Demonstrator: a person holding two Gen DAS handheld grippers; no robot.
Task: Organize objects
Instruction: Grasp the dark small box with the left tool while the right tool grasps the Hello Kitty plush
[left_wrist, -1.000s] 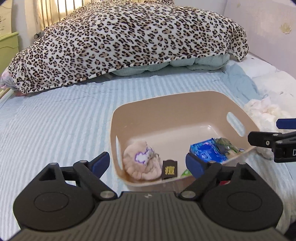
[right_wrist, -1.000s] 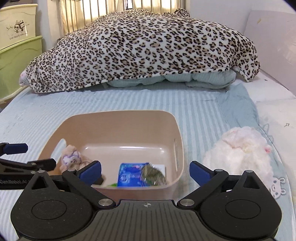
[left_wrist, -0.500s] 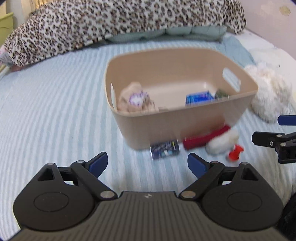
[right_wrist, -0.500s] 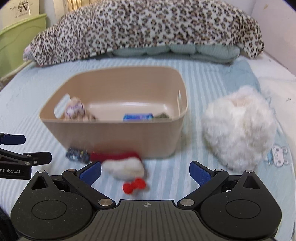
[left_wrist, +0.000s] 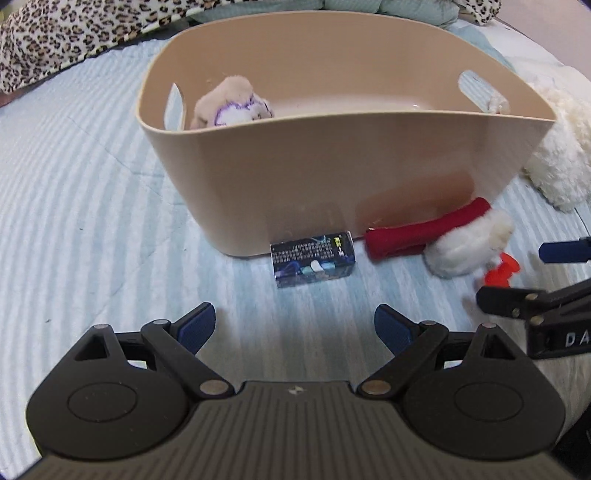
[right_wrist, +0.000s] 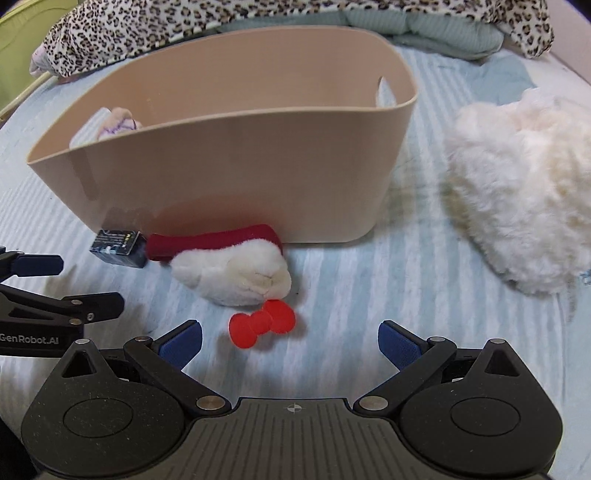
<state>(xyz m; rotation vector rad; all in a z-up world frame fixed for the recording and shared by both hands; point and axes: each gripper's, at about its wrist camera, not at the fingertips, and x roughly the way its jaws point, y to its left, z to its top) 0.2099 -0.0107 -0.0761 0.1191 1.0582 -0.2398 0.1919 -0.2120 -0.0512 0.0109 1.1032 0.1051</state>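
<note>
i take the beige basket (left_wrist: 332, 173) on the bed (left_wrist: 85, 206) as my landmark. both hand-held grippers are low over the striped cover on its near side. my left hand-held gripper (left_wrist: 294, 328) has its fingers spread wide with nothing between them, and so does my right hand-held gripper (right_wrist: 290, 343).

right against the basket's near wall lies a small dark box (left_wrist: 313, 258), flat on the cover and lined up with my left fingers. i judge it light, stiff and a little slick from its printed skin, so i would pinch it across its short sides, low down, so it doesn't squirt out.

just beside the box, also touching the basket's near wall, lies the red and white plush (right_wrist: 229, 269), with its red bow (right_wrist: 262, 323) on the side away from the basket, just ahead of my right fingers. it looks soft, light and squashy; i would bite deep into the white body rather than the bow, which could slip or tear loose.

on the basket's right side sits a big fluffy white plush (right_wrist: 524, 192), bulky but probably light. inside the basket, at its left end, a pale plush (left_wrist: 231, 103) already rests.
</note>
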